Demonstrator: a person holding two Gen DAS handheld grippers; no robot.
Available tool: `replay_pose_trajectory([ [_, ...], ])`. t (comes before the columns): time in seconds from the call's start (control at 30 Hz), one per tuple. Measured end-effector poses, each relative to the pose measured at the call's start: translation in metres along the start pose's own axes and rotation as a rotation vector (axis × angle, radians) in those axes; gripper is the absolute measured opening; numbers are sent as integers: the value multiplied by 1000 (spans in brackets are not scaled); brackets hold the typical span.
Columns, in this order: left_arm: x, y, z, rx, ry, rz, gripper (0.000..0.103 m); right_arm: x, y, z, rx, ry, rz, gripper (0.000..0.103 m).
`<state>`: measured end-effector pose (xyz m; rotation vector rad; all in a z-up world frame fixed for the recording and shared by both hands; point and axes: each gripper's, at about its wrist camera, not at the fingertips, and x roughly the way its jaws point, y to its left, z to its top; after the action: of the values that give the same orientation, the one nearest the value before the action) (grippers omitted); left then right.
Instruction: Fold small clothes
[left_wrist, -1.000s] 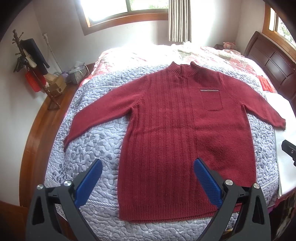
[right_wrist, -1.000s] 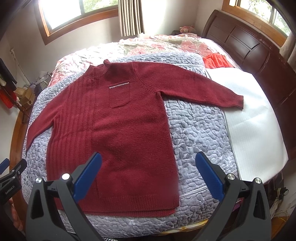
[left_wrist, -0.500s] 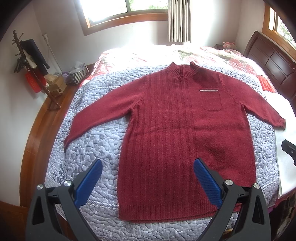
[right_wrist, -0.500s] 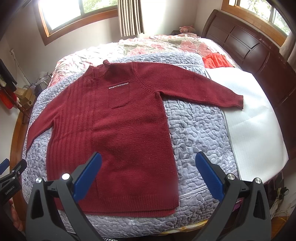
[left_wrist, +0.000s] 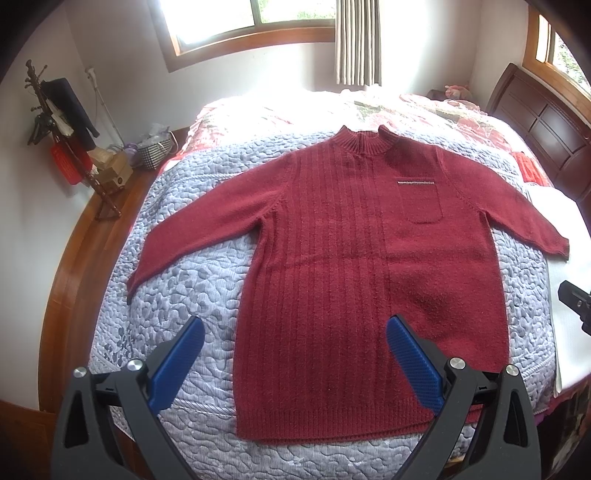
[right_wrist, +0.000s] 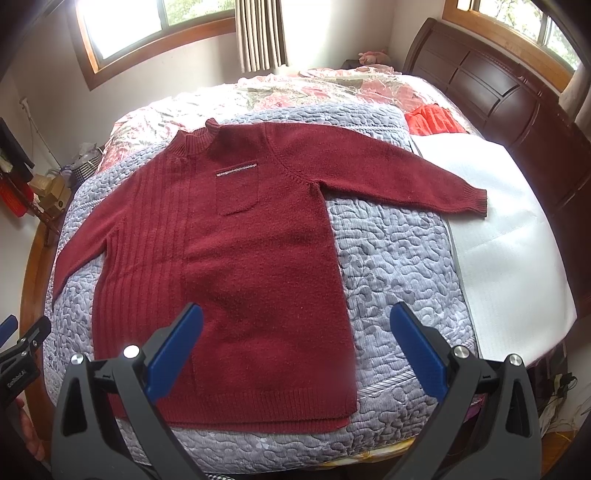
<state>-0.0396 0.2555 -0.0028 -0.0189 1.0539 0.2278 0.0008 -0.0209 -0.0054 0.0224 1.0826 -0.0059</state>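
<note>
**A:** Left wrist view first, biggest stuff down: the bed (left_wrist: 92, 258) with its grey quilt (left_wrist: 177, 295) looks the same as a second ago, and your red sweater (left_wrist: 354, 280) hasn't budged either. It's lying flat, face up, both sleeves spread, collar toward the window, hem nearest you. Honestly I can't spot any difference from the earlier frames.

**B:** Same from the right wrist cam. Sweater (right_wrist: 229, 266) sits on the quilt (right_wrist: 399, 266), its far sleeve cuff reaching onto the white sheet (right_wrist: 509, 236). What about your claws?

**A:** Your left gripper (left_wrist: 295, 362) hovers above the hem end, blue pads (left_wrist: 177, 365) spread wide, nothing between them. One pad overlaps quilt, the other overlaps the sweater body in view.

**B:** Your right gripper (right_wrist: 295, 350) is the same deal: gaping wide, empty, held over the hem's right side. Neither has shifted. You can also see your left gripper's edge (right_wrist: 18, 354) poking in at the left border.
</note>
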Motion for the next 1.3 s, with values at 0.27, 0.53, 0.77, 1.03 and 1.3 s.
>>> replay_pose_trajectory([
  [0.27, 0, -1, 1, -1, 1, 2, 99, 5, 0, 1, -1, 9, 1, 100],
  [0.53, 1, -1, 3, -4, 4, 2, 99, 10, -1, 2, 1, 15, 0, 100],
  [0.77, 13, -15, 16, 3, 12, -3, 99, 30, -18, 13, 17, 35, 2, 100],
  [1.03, 33, -81, 64, 6, -47, -38, 99, 74, -113, 67, 106, 22, -55, 100],
  [1.3, 78, -196, 117, 38, -83, -70, 99, 150, -240, 121, 171, 63, -86, 100],
])
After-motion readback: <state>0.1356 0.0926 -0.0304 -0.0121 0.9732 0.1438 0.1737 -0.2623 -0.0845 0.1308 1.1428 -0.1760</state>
